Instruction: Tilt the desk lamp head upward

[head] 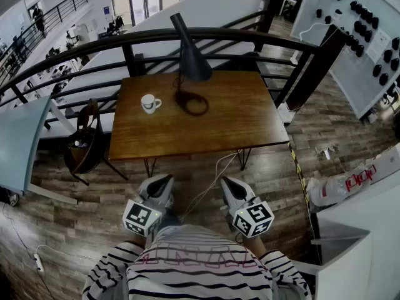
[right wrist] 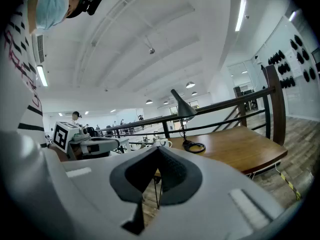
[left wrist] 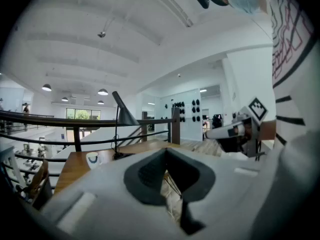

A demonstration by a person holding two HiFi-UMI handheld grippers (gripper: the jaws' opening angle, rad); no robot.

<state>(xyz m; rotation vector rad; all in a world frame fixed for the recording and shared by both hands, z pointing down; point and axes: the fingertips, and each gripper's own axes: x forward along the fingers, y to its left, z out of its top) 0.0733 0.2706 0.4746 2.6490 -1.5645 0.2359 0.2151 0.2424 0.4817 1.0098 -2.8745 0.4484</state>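
A dark desk lamp (head: 189, 52) stands at the far middle of the wooden table (head: 244, 120), its cone head tilted down, its round base (head: 191, 102) ringed by a coiled cord. It also shows in the left gripper view as the lamp (left wrist: 123, 115) and in the right gripper view as the lamp (right wrist: 183, 108). My left gripper (head: 159, 185) and right gripper (head: 232, 187) are held close to the striped shirt, short of the table's near edge. Both are shut with nothing between the jaws, well away from the lamp.
A white mug (head: 149, 103) sits left of the lamp base. A black railing (head: 206, 36) runs behind the table. A chair (head: 84, 144) stands at the table's left. A white cable (head: 215, 174) hangs from the near edge. A white counter (head: 356, 230) is at the right.
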